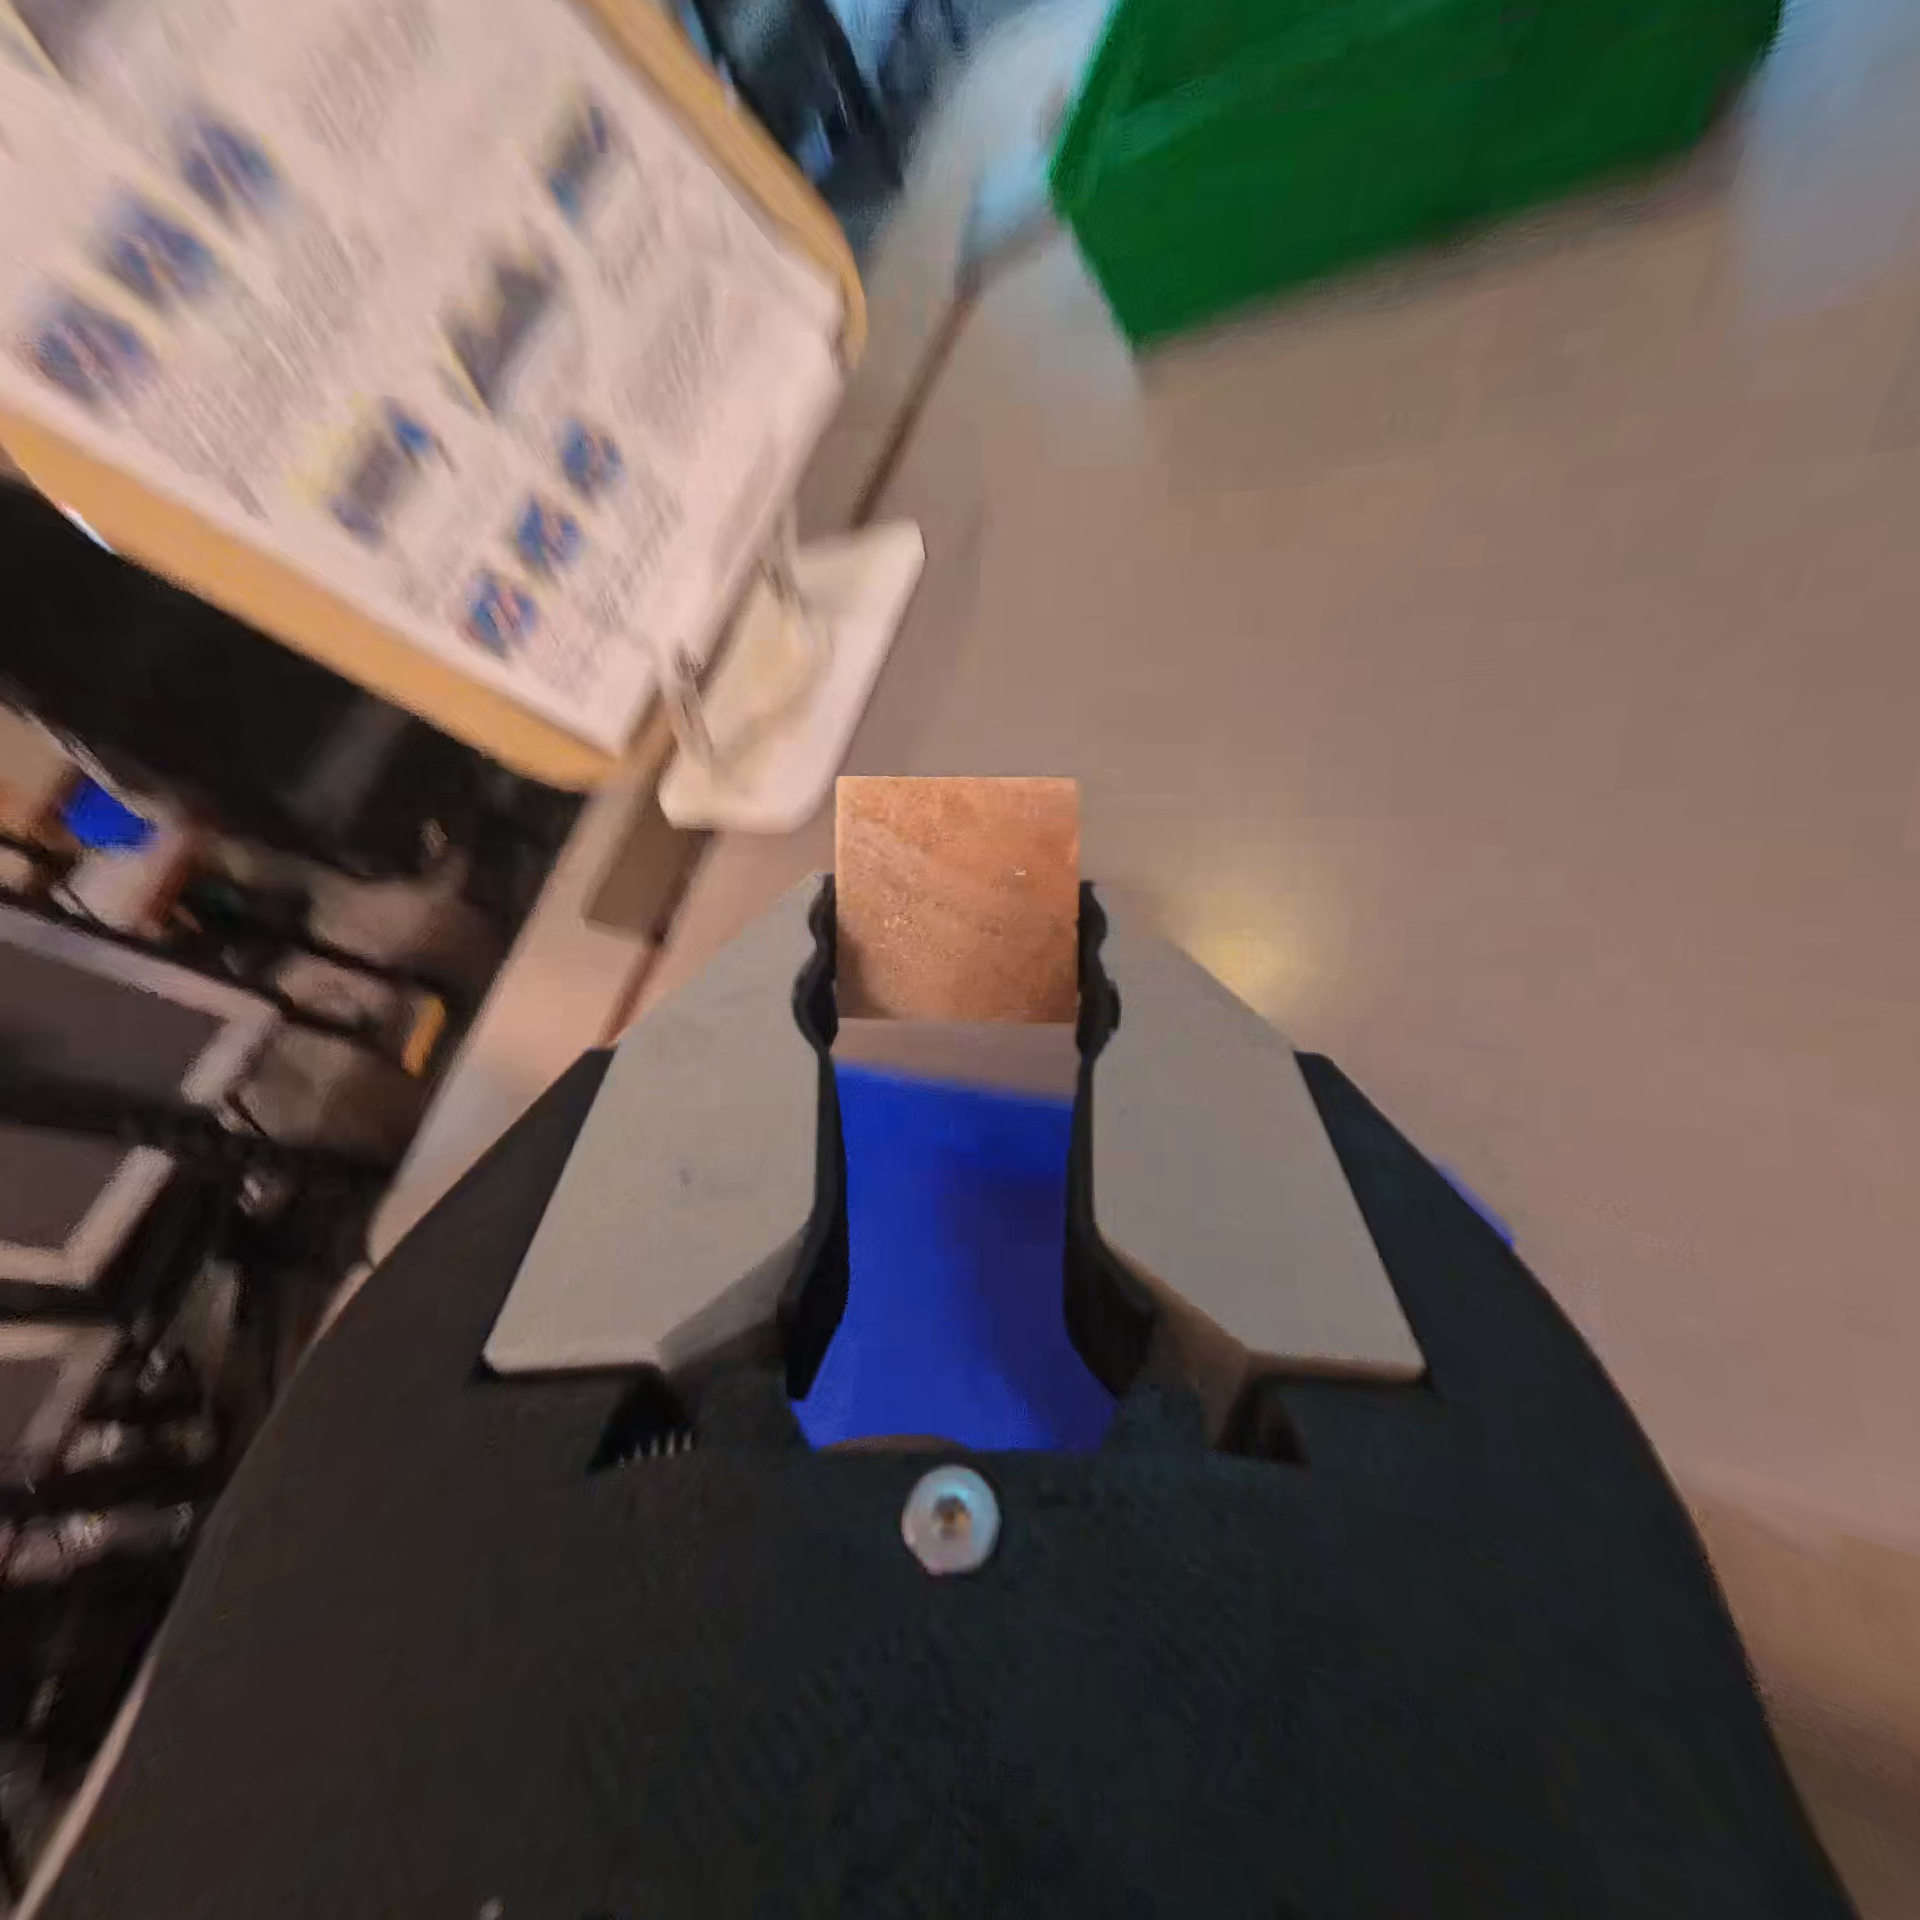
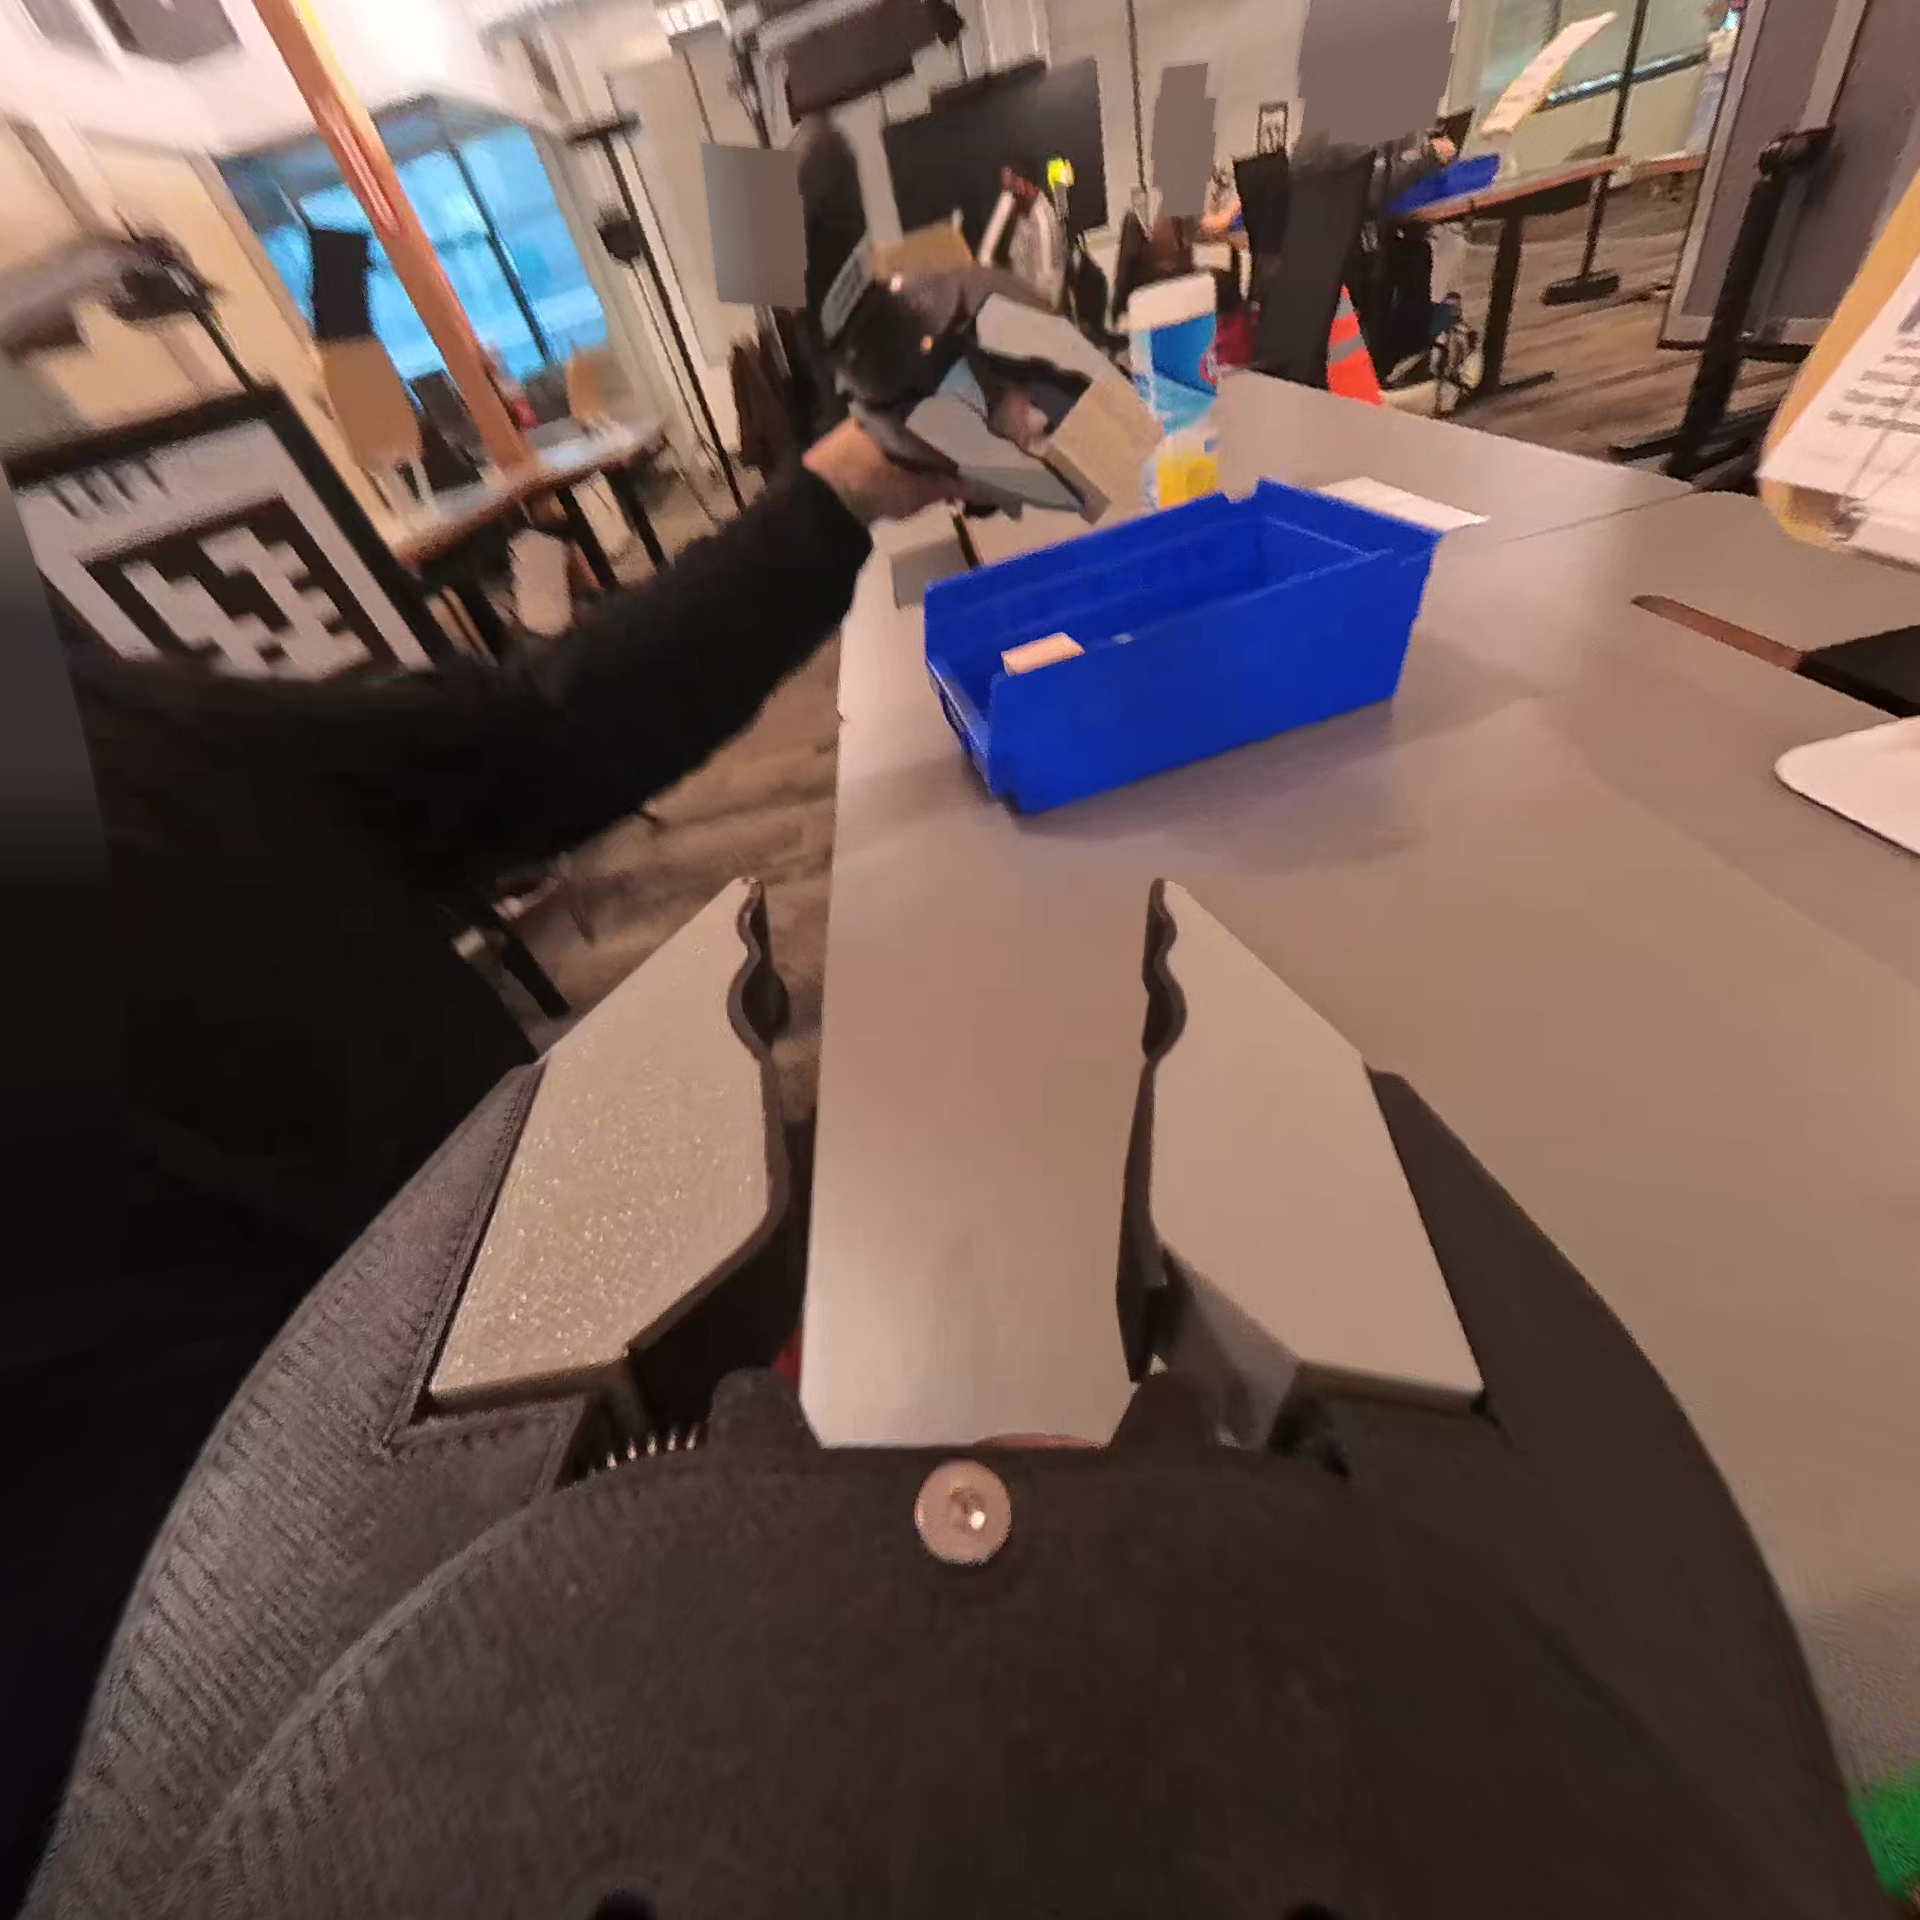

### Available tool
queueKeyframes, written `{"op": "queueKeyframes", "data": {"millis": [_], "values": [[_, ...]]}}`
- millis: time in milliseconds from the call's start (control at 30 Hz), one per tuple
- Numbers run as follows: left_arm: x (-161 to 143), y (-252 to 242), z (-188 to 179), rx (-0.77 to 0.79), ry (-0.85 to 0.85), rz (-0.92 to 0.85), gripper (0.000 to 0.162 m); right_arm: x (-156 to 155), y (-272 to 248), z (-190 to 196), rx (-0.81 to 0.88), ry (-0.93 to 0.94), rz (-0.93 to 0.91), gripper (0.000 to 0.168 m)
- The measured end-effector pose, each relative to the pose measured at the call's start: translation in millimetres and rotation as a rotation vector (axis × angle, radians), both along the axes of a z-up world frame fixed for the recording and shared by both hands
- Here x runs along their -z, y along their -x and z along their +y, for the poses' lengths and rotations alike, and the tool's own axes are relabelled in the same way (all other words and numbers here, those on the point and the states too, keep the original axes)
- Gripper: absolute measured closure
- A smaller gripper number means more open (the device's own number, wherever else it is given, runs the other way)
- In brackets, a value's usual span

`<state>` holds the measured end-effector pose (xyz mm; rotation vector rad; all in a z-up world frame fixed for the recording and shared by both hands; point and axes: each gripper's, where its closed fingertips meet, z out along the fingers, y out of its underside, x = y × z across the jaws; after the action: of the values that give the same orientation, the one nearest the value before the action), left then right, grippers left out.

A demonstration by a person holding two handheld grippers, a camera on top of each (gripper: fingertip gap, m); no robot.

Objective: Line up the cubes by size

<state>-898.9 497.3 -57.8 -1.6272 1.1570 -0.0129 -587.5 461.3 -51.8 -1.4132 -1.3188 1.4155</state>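
My left gripper [image 1: 956,940] is shut on a wooden cube [image 1: 956,894] and holds it in the air above the blue bin [image 1: 951,1247]. In the right wrist view the left gripper [image 2: 1081,457] shows raised above the far left of the blue bin [image 2: 1195,665], the cube [image 2: 1101,442] between its fingers. Another wooden cube [image 2: 1042,655] lies inside the bin. My right gripper [image 2: 956,925] is open and empty, low over the grey table [image 2: 1558,987], nearer than the bin.
A board with a printed sheet [image 1: 416,343] on a white stand [image 1: 800,675] is at the table's edge. A green box [image 1: 1382,145] is at the far side. A wipes canister [image 2: 1179,364] stands behind the bin. A white base [image 2: 1860,774] lies at right.
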Motion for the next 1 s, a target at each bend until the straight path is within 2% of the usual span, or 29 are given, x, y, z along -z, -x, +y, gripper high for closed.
{"op": "queueKeyframes", "data": {"millis": [100,167,333,400,433,600,733,833,933,1000], "values": [[-43.2,-55.7,-14.9,0.152,-0.187,-0.165,0.119,-18.1,26.7,0.2,-0.075,0.152,0.089,0.096],[-54.1,-101.9,-27.1,0.279,-0.257,-0.25,0.119,-26.9,45.4,4.1,-0.108,0.25,0.132,0.096],[-46.8,-203.1,-40.3,0.483,-0.383,-0.314,0.119,-33.1,83.0,-0.9,-0.232,0.45,0.139,0.098],[-42.6,-227.7,-40.2,0.538,-0.39,-0.353,0.119,-29.4,90.5,-2.2,-0.249,0.489,0.124,0.108],[-40.2,-236.6,-39.5,0.561,-0.388,-0.369,0.119,-29.4,90.9,-3.3,-0.266,0.507,0.131,0.121],[-36.7,-254.1,-34.5,0.602,-0.4,-0.414,0.119,-28.5,76.8,2.2,-0.269,0.565,0.165,0.126],[-28.6,-262.6,-26.7,0.575,-0.399,-0.41,0.119,-23.5,64.7,8.7,-0.212,0.523,0.131,0.127],[-19.9,-260.7,-18.5,0.536,-0.387,-0.416,0.119,-31.7,42.5,17.7,-0.183,0.495,0.133,0.127],[-6.1,-251.5,-10.1,0.51,-0.329,-0.445,0.124,-40.0,5.9,42.4,-0.062,0.351,0.074,0.127],[11.1,-248.6,-3.6,0.497,-0.261,-0.423,0.131,-40.0,-25.0,60.8,0.013,0.2,-0.034,0.127]]}}
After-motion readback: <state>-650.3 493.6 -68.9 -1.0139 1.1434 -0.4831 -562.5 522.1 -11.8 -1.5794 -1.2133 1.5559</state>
